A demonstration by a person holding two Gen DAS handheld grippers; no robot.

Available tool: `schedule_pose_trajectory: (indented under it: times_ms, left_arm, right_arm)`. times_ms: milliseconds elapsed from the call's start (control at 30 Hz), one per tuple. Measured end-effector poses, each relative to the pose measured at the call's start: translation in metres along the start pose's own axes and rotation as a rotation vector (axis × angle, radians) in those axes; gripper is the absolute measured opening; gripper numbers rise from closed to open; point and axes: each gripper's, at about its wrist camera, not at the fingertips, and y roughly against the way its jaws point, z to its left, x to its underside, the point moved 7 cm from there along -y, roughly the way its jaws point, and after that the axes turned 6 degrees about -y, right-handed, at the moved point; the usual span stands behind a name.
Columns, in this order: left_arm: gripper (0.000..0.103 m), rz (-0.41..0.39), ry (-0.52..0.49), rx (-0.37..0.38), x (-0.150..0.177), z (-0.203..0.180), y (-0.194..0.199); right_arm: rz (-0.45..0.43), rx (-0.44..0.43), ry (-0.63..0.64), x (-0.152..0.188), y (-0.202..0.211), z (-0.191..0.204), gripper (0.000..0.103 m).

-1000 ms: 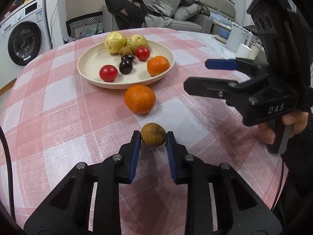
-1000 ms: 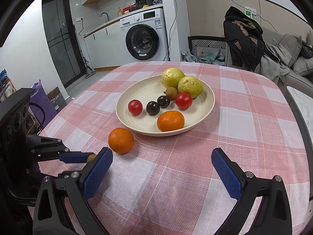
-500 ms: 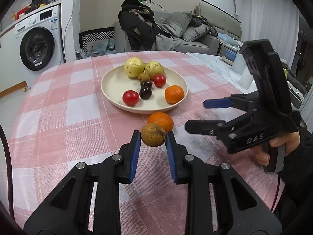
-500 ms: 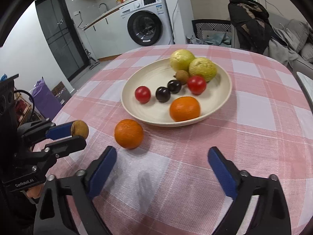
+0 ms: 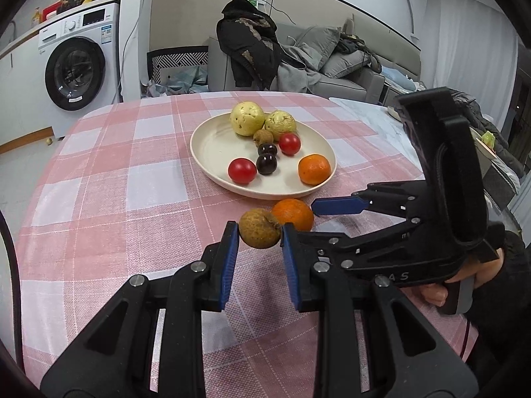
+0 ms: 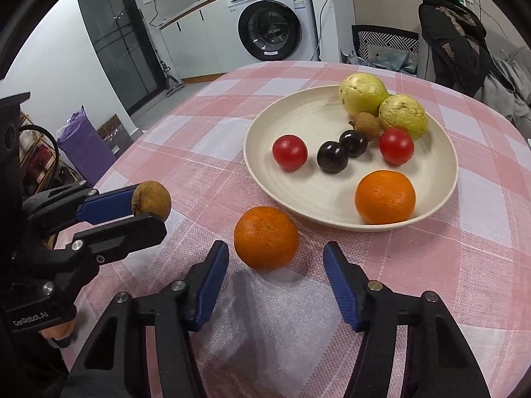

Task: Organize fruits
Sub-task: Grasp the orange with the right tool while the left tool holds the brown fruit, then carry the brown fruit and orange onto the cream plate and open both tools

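A cream plate point(image 6: 265, 126) on the pink checked tablecloth holds two yellow-green guavas, a small brown fruit, two dark cherries, two red tomatoes and an orange point(image 6: 385, 197). A second orange point(image 6: 266, 237) lies on the cloth just in front of the plate. My right gripper point(image 6: 275, 255) straddles it from the near side. Its jaws are closing, with gaps still showing between the pads and the peel. My left gripper point(image 5: 260, 235) is shut on a small brown round fruit point(image 5: 259, 232) and holds it above the cloth. That fruit point(image 6: 151, 200) also shows at the left in the right wrist view.
The plate point(image 5: 212, 146) sits mid-table, and the round table's edge curves off on the left. A washing machine point(image 5: 74, 73) stands beyond it, and a grey sofa point(image 5: 332, 59) piled with clothes stands at the back. A hand point(image 5: 464, 282) grips the right gripper's handle.
My right gripper has moved in on the loose orange and its jaws have narrowed around it. My left gripper has lifted the brown fruit off the cloth and carried it toward the plate.
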Motion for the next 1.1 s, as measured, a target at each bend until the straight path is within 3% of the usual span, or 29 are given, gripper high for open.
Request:
schedule_pose_trajectory:
  times_ms: [300,433,733,1100]
  left_arm:
    - [0.023,-0.004,0.0,-0.005,-0.001,-0.001,-0.001]
    - [0.023,-0.002,0.008,-0.009,-0.001,-0.001,-0.001]
    - [0.024,-0.026,0.007,-0.014,-0.009,0.0,0.0]
    - [0.023,-0.045,0.001,-0.014,-0.028,-0.004,-0.01]
  right_arm:
    - [-0.006,0.012,0.021,-0.003,-0.006,0.007,0.041]
    - [-0.006,-0.011,0.032,0.0,-0.003,0.009,0.04]
    - [-0.118,-0.014,0.08,-0.005,0.039,0.01,0.04]
    - [-0.212,0.046,-0.046,-0.032,0.072,-0.037,0.04]
